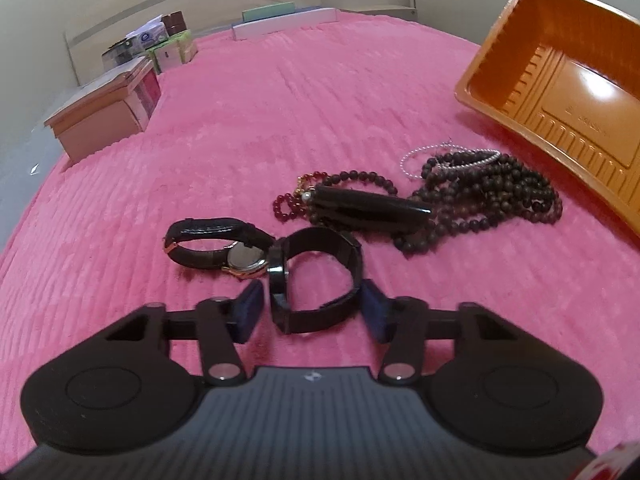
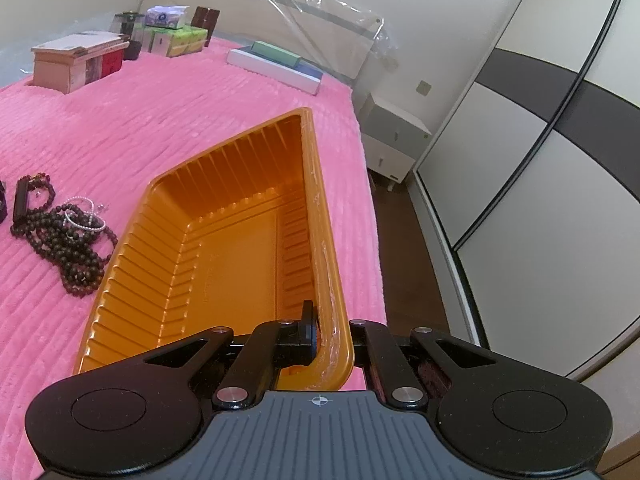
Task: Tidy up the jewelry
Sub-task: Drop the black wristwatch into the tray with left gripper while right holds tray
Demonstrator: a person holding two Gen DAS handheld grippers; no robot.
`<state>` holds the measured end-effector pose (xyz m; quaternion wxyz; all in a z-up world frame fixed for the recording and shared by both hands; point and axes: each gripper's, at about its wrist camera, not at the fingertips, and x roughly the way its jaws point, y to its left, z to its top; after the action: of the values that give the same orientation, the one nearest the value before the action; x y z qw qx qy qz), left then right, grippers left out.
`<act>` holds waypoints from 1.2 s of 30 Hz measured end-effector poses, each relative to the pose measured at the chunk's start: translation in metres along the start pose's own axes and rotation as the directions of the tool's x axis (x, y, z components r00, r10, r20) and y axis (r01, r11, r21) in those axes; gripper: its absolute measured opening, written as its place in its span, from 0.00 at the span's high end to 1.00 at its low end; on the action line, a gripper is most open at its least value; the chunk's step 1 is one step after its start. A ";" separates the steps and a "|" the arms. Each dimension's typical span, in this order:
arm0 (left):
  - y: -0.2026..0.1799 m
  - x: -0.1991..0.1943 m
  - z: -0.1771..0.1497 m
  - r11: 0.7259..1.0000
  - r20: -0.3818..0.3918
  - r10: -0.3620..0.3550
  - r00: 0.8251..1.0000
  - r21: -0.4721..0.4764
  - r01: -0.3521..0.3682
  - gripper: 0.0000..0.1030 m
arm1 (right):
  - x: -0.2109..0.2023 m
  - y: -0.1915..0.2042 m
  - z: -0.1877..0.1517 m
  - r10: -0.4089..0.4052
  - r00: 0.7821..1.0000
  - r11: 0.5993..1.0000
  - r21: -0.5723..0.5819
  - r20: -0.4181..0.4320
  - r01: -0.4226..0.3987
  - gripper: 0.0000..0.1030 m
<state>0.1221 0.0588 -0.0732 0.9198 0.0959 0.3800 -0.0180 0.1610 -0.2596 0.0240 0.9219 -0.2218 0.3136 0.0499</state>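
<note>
Pink ribbed bedspread (image 1: 280,120) fills both views. From my left gripper (image 1: 314,312), jaws spread, I see a black mesh-band watch (image 1: 316,276) lying between the pads, a leather-strap watch (image 1: 216,248) touching it. Beyond lie a dark bead necklace (image 1: 488,200) and a black tube (image 1: 368,206) pointing right. Only my right gripper (image 2: 332,340) shows itself pinching the near corner rim of the orange tray (image 2: 224,248), whose long axis runs away from me.
</note>
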 end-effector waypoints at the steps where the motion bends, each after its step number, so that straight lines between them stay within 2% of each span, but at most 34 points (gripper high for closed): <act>1: -0.002 0.000 0.000 1.000 0.002 0.012 1.000 0.012 -0.012 0.61 | -0.001 0.000 0.000 -0.002 1.000 1.000 0.000 0.001 0.002 0.96; 5: -0.003 -0.004 0.000 0.999 0.001 0.028 1.000 0.021 -0.028 0.67 | -0.004 0.000 -0.004 -0.011 1.000 1.000 -0.005 0.004 0.011 0.96; 12: 0.002 -0.021 0.005 1.000 0.005 0.003 1.000 -0.029 -0.003 0.70 | -0.005 0.002 -0.005 -0.015 1.000 1.000 -0.017 0.006 0.015 0.96; 13: 0.002 -0.025 0.007 1.000 0.013 -0.001 1.000 -0.031 0.002 0.73 | -0.005 0.002 -0.005 -0.016 1.000 1.000 -0.019 0.006 0.016 0.96; 14: 0.001 -0.030 0.009 0.999 0.020 -0.004 1.000 -0.033 0.005 0.87 | -0.005 0.002 -0.004 -0.017 1.000 1.000 -0.021 0.006 0.017 0.96; 21: -0.036 -0.043 0.035 0.995 0.054 -0.096 0.994 0.006 0.095 0.88 | -0.005 0.004 -0.005 -0.023 1.000 1.000 -0.019 0.009 0.023 0.96; 29: -0.086 -0.052 0.060 0.976 0.115 -0.217 0.970 0.046 0.213 0.88 | -0.004 0.003 -0.006 -0.015 1.000 1.000 -0.014 0.014 0.015 0.96; 36: -0.139 -0.039 0.078 0.938 0.126 -0.345 0.930 0.086 0.337 0.88 | -0.004 0.000 -0.006 -0.008 1.000 1.000 -0.006 0.016 0.009 0.96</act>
<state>0.1345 -0.0940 -0.0145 0.9234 0.0558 0.3253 -0.1960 0.1544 -0.2619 0.0217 0.9240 -0.2253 0.3050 0.0486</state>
